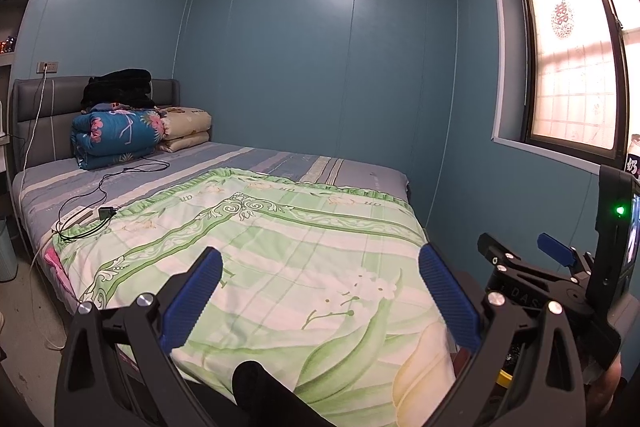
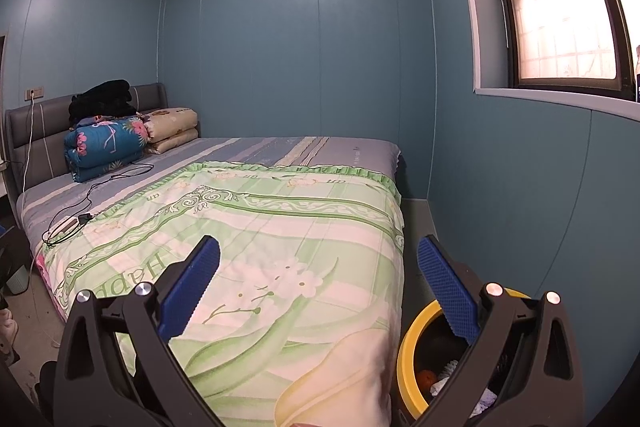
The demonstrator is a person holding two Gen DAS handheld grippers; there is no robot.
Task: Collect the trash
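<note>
My left gripper [image 1: 320,263] is open over the foot of the bed, nothing between its blue pads. My right gripper [image 2: 318,255] is open too, held over the bed's right edge. In the left wrist view the right gripper's body [image 1: 536,267] shows at the far right. A yellow-rimmed trash bin [image 2: 408,351] stands on the floor between the bed and the wall, below my right finger; inside lie an orange item [image 2: 426,379] and white crumpled scraps [image 2: 486,397]. No loose trash shows on the bed.
A green floral quilt [image 1: 288,239] covers the bed. Folded blankets [image 1: 116,131] are stacked at the headboard. A power strip with black cables [image 1: 80,217] lies on the left side. A pale bin [image 1: 6,251] stands on the floor at left. A window [image 1: 572,39] fills the right wall.
</note>
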